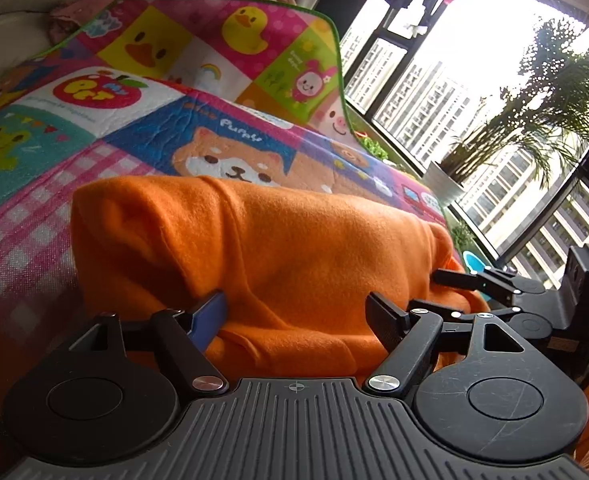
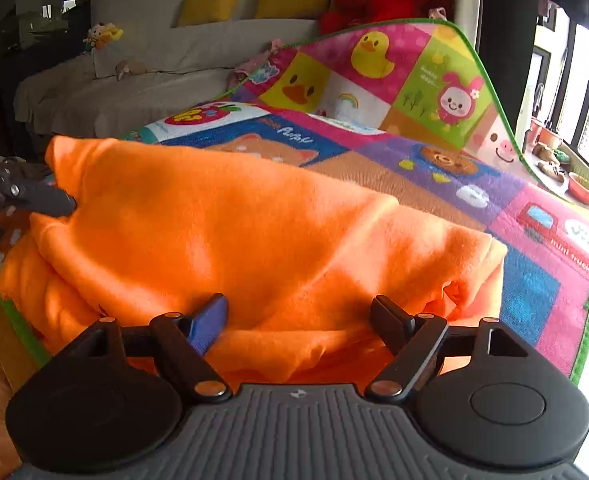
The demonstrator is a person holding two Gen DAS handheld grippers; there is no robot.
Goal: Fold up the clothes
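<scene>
Both grippers, left and right, stood with jaws spread at the near hem of an orange fleece garment; soft, light, limp, best pinched at edges.

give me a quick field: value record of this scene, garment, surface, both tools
garment: orange fleece garment, bunched and partly folded
surface: colourful cartoon play mat, far edge curled up
left tool: open, fingers either side of a fabric fold
right tool: open, fabric between its fingers
background: sofa with yellow cushions; potted palm by the window
</scene>
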